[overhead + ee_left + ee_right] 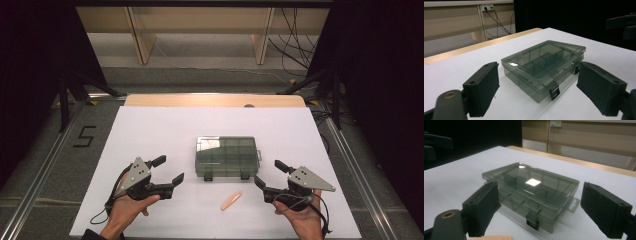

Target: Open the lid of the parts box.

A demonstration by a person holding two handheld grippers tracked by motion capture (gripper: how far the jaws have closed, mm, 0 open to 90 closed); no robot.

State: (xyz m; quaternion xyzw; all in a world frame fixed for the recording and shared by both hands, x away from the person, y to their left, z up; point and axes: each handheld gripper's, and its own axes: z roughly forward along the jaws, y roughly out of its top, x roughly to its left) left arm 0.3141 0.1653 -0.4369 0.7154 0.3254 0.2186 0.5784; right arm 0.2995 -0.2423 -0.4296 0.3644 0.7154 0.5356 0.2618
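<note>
Two grippers, left gripper [166, 170] and right gripper [270, 175], jaws wide and empty; compartment box [227, 156] contents indistinct through smoky lid.

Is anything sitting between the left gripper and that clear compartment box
Nothing visible does. The left gripper, jaws open, faces the closed box across bare white table. The peach stick lies off to the side, nearer the right gripper.
</note>
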